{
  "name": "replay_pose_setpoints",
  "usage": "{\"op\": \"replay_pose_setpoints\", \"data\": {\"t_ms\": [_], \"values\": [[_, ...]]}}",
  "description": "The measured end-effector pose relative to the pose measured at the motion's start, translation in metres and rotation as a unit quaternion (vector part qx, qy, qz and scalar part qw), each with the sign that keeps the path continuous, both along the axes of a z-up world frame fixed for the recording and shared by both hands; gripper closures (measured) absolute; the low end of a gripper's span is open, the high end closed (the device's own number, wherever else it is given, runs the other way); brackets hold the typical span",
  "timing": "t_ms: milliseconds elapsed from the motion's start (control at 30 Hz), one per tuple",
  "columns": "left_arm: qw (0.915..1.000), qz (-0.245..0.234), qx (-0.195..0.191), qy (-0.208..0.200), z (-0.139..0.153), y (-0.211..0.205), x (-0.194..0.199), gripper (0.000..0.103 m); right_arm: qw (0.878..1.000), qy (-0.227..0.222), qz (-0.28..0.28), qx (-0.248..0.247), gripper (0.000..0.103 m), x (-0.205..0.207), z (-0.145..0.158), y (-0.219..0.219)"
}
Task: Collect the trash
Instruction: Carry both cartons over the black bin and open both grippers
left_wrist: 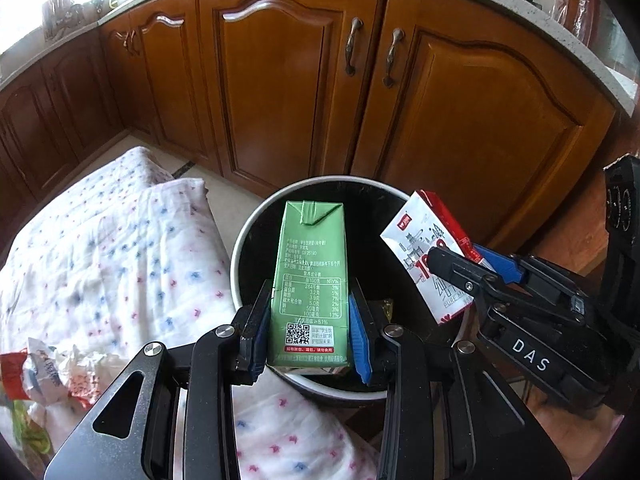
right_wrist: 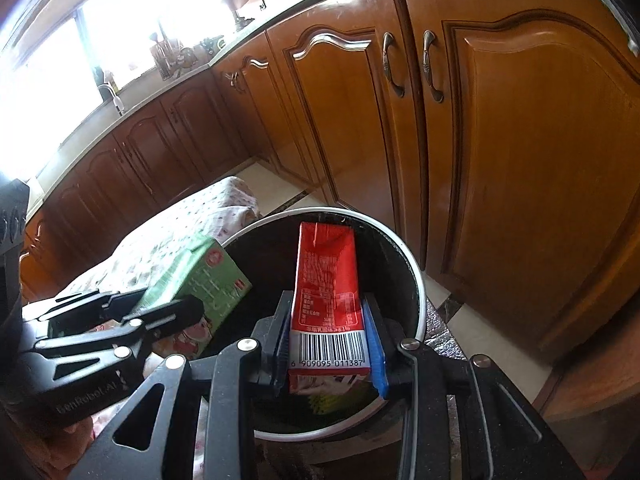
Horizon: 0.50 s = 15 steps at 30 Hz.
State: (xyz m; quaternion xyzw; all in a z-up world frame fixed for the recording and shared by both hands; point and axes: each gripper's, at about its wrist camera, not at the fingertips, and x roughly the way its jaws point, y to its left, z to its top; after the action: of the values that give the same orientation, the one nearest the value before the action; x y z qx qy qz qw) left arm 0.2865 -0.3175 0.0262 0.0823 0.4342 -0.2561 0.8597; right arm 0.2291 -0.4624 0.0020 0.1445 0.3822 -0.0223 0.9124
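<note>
My left gripper (left_wrist: 308,330) is shut on a green milk carton (left_wrist: 310,276) and holds it over the open round trash bin (left_wrist: 240,248). My right gripper (right_wrist: 330,344) is shut on a red and white milk carton (right_wrist: 326,284) and holds it over the same bin (right_wrist: 412,268). In the left wrist view the right gripper (left_wrist: 472,268) comes in from the right with its carton (left_wrist: 428,256) above the bin's right rim. In the right wrist view the left gripper (right_wrist: 160,304) holds the green carton (right_wrist: 200,280) at the bin's left rim. Some trash lies at the bin's bottom.
A white cloth with small red and blue marks (left_wrist: 112,256) covers a surface left of the bin. Crumpled wrappers (left_wrist: 48,372) lie on it at the lower left. Wooden kitchen cabinets (left_wrist: 288,80) under a stone counter stand just behind the bin.
</note>
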Motion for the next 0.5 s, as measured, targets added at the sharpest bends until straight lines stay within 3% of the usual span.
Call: {"op": "replay_pose_setpoints", "data": {"t_ms": [100,233,500], "values": [[1.0,-0.001,0.005,0.006,-0.003,-0.002,0.001,0.069,1.0,0.0,-0.004,0.003,0.061,0.001,0.001,-0.002],[1.0,0.003,-0.002,0.008,-0.002,0.003,0.006,0.054,1.0,-0.009,-0.012,0.004,0.061,-0.006,0.005,-0.003],[0.9996,0.014,-0.024,0.001,0.004,0.034,-0.015,0.049,0.999,-0.027,-0.016,0.023,0.057,-0.027,0.01,0.009]]}}
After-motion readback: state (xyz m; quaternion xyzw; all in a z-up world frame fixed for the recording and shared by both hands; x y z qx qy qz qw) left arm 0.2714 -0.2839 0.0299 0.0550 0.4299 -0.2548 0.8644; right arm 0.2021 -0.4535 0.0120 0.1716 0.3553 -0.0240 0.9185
